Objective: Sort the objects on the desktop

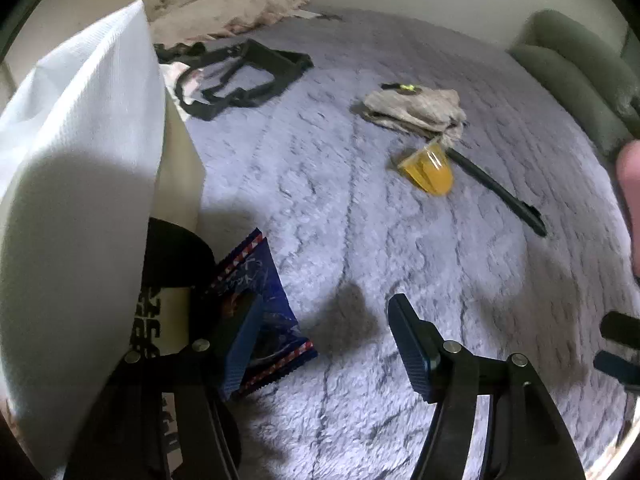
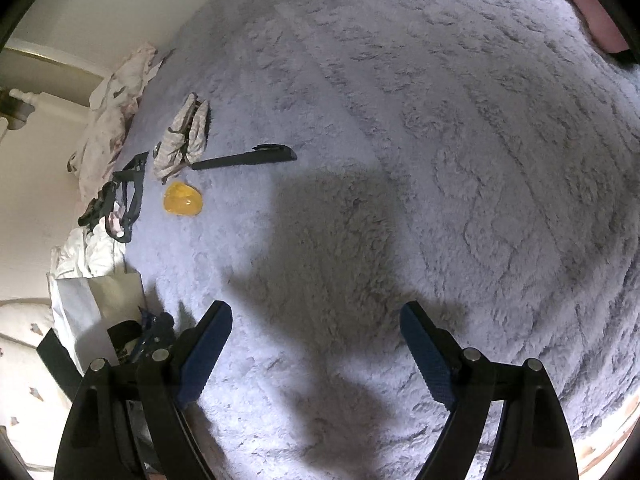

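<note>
A blue snack packet [image 1: 256, 304] lies at the mouth of a white paper bag [image 1: 76, 184], just beyond my left gripper's left finger. My left gripper [image 1: 324, 324] is open and empty over the fuzzy grey blanket [image 1: 360, 240]. A yellow clear pouch [image 1: 428, 168], a black pen [image 1: 500, 196] and a folded beige cloth [image 1: 416, 108] lie farther off. My right gripper [image 2: 316, 332] is open and empty over bare blanket [image 2: 440, 160]; the pouch [image 2: 182, 198], pen [image 2: 244, 158], cloth [image 2: 180, 144] and bag [image 2: 92, 308] lie to its left.
Black straps [image 1: 240, 76] lie near the bag, also in the right wrist view [image 2: 128, 192]. Crumpled pale bedding [image 1: 224, 4] sits at the far edge by the wall. A green cushion [image 1: 576, 76] is at the right. A hand [image 1: 632, 200] shows at the right edge.
</note>
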`<state>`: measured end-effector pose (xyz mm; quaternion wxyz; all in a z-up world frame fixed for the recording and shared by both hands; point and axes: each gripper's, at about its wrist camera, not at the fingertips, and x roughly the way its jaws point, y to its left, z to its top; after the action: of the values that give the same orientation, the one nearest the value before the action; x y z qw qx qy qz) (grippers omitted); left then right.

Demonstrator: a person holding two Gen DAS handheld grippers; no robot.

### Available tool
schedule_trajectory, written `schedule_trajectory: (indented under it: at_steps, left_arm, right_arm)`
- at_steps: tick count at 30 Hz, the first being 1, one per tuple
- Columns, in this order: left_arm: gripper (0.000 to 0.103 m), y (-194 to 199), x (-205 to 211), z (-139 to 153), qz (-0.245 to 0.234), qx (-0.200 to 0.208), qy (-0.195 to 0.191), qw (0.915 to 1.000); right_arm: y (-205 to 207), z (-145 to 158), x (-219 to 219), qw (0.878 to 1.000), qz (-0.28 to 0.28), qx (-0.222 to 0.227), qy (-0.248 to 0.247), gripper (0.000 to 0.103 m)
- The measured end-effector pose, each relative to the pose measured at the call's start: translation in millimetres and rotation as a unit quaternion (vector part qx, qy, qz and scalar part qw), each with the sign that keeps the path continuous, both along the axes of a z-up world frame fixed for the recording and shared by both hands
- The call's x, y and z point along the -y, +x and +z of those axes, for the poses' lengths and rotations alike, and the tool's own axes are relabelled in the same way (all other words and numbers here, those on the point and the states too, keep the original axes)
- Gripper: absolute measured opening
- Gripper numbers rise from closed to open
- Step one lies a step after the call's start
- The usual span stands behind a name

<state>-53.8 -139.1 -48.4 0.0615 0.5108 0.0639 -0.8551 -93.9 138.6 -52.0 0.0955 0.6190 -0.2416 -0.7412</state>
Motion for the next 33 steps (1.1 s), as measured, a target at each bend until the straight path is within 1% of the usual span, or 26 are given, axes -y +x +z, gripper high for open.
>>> schedule_trajectory:
  at_steps: [3, 5, 8, 10, 11, 12, 13, 17, 20, 21, 22, 24, 27, 30, 33]
  left_arm:
    - [0.065, -2, -6, -7, -0.017, 0.014, -0.006, 0.9997]
    - [0.065, -2, -10, -13, -0.024, 0.022, -0.018, 0.9993]
    - [0.065, 0, -16, -21, -0.019, 0.028, -0.039, 0.9987]
    - [0.05, 3, -20, -24, -0.011, 0.024, -0.06, 0.9978]
    - [0.024, 5, -22, -24, -0.001, 0.025, -0.083, 0.9962]
    - [0.013, 6, -23, -26, 0.006, 0.033, -0.099, 0.9945]
    - [0.013, 7, -24, -29, 0.005, 0.042, -0.098, 0.9943]
    - [0.011, 12, -33, -26, -0.007, 0.04, -0.118, 0.9922]
    - [0.009, 17, -42, -19, -0.014, 0.031, -0.113, 0.993]
    - [0.003, 20, -45, -15, -0.018, 0.024, -0.107, 0.9938]
    - [0.0, 21, -48, -11, -0.021, 0.019, -0.102, 0.9943]
    - [0.001, 26, -58, 1, -0.03, 0.001, -0.1, 0.9945]
    - [0.001, 30, -67, 20, -0.041, -0.033, -0.109, 0.9927]
    - [0.001, 36, -72, 38, -0.041, -0.056, -0.094, 0.9931]
    - [0.001, 40, -71, 50, -0.039, -0.076, -0.084, 0.9928]
  right_arm:
    - [0, -2, 1, 1.0, 0.003, 0.005, 0.001, 0.085]
    - [0, -3, 1, 1.0, 0.004, 0.008, 0.0, 0.085]
    - [0, -2, 1, 1.0, 0.003, 0.007, 0.0, 0.085]
    - [0, -1, 0, 1.0, 0.002, 0.006, 0.001, 0.085]
    - [-1, -1, 0, 1.0, 0.001, 0.006, 0.002, 0.085]
    - [-1, -1, 0, 1.0, 0.0, 0.006, 0.002, 0.085]
    - [-1, -1, 0, 1.0, -0.001, 0.006, 0.002, 0.085]
    - [-1, -1, 1, 1.0, 0.0, 0.008, 0.002, 0.085]
    - [0, 2, 4, 1.0, 0.005, 0.005, 0.005, 0.085]
    - [0, 3, 5, 1.0, 0.006, 0.004, 0.006, 0.085]
    - [1, 4, 6, 1.0, 0.007, 0.002, 0.007, 0.085]
    - [3, 7, 8, 1.0, 0.009, -0.001, 0.009, 0.085]
    - [5, 12, 11, 1.0, 0.011, -0.007, 0.012, 0.085]
    - [7, 16, 16, 1.0, 0.014, -0.012, 0.015, 0.085]
    - [9, 21, 21, 1.0, 0.018, -0.018, 0.013, 0.085]
